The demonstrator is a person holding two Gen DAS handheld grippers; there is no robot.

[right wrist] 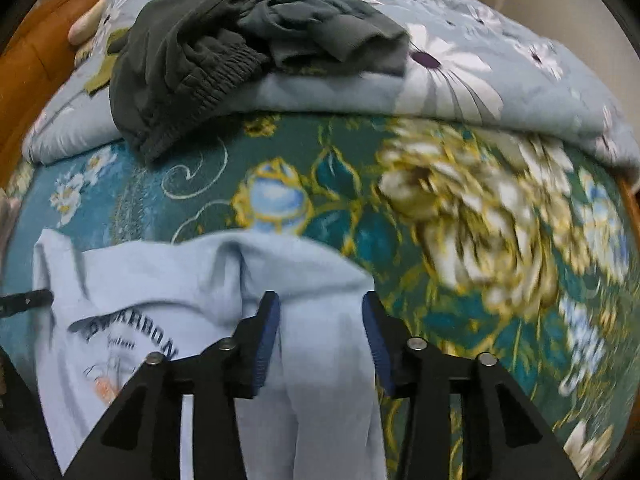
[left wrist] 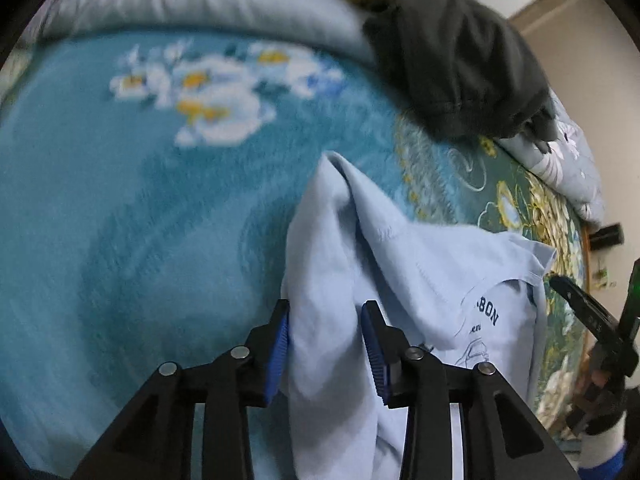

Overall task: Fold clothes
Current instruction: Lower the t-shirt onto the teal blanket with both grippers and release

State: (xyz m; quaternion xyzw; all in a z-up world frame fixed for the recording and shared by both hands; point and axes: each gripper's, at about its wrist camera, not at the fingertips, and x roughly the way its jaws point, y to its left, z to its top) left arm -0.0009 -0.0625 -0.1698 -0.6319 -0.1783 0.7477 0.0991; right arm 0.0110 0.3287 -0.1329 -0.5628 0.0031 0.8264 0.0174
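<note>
Our left hand-held gripper [left wrist: 325, 350] and right hand-held gripper [right wrist: 318, 340] each stood half-open with light blue shirt [left wrist: 384, 280] cloth bunched between the jaws, the shirt unfolded on the floral bedspread [right wrist: 440, 208], dark trousers [right wrist: 188, 60] beyond it also unfolded, so we judged the folding barely begun.
</note>
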